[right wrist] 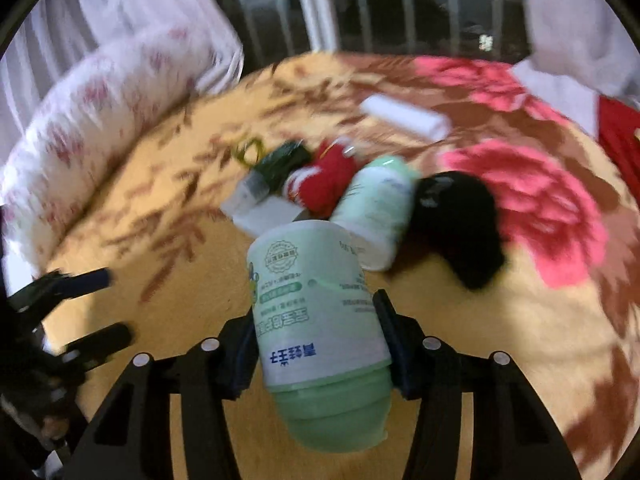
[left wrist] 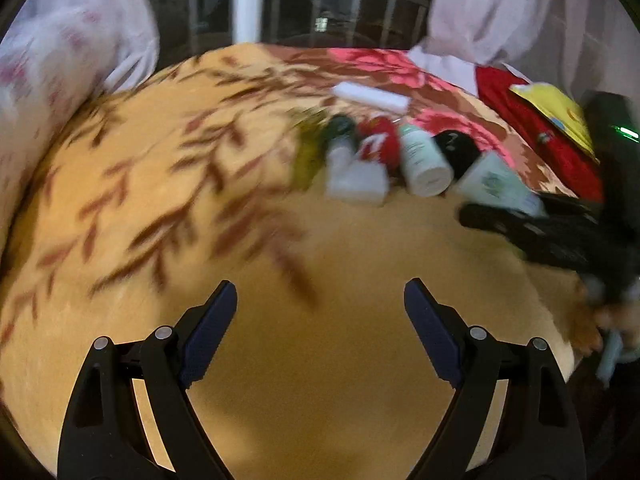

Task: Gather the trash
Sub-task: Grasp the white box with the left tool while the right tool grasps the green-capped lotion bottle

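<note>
A pile of trash lies on a floral blanket [left wrist: 160, 184]: a second green bottle [left wrist: 424, 160], a red wrapper [left wrist: 380, 140], a white box [left wrist: 356, 184], a dark green packet [left wrist: 340, 128] and a black item [left wrist: 456, 148]. My right gripper [right wrist: 316, 344] is shut on a pale green bottle [right wrist: 316, 308] and holds it above the blanket, in front of the pile [right wrist: 376, 204]. That bottle and the right gripper [left wrist: 540, 224] show at the right of the left wrist view. My left gripper [left wrist: 320, 320] is open and empty over bare blanket, short of the pile; it also shows in the right wrist view [right wrist: 92, 304].
A white roll [left wrist: 372, 96] lies behind the pile. A flowered pillow [right wrist: 100, 96] sits at the left. Red cloth [left wrist: 532, 128] and a yellow packet [left wrist: 556, 112] lie at the right. A barred window [left wrist: 304, 12] and curtains stand behind the bed.
</note>
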